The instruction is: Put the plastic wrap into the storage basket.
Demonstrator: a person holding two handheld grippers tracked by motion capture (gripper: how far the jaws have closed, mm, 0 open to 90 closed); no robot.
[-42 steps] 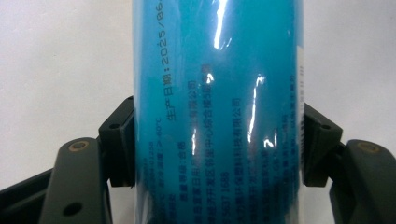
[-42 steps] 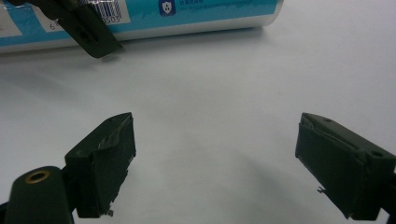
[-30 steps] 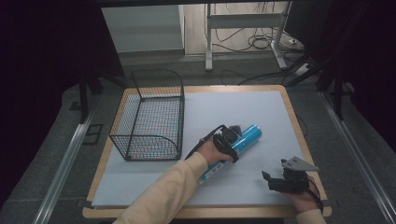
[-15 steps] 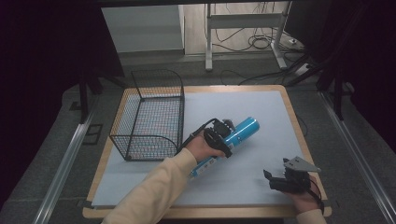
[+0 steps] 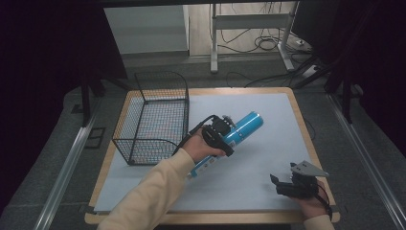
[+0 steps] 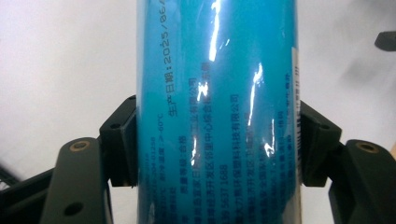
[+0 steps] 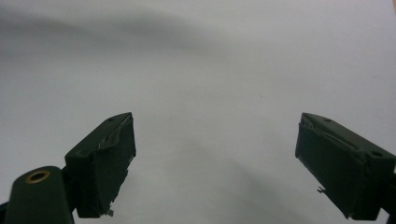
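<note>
Currently, the scene reads as follows.

Blue can: a long blue cylinder with printed text on its side, held by the left gripper over the middle of the grey mat, just right of the wire basket. In the high view it lies slanted, one end up and to the right, the other end down beside the person's left hand.

Can surface: glossy, with light streaks and rows of dark print running along its length in the left gripper view.

Left gripper: clamped across the body of the can. In the left gripper view both black jaws press against opposite sides of the cylinder, with no gap showing at either pad.

Left hand: wrapped around the gripper handle; a pale yellow sleeve runs in from the bottom edge.

Right gripper: rests near the front right corner of the mat, well apart from the can. In the right gripper view the jaws stand wide apart with nothing between them.

Wire basket: black mesh, on the left part of the mat, open at the top.

Grey mat: covers most of the wooden table, whose edge shows around it.
</note>
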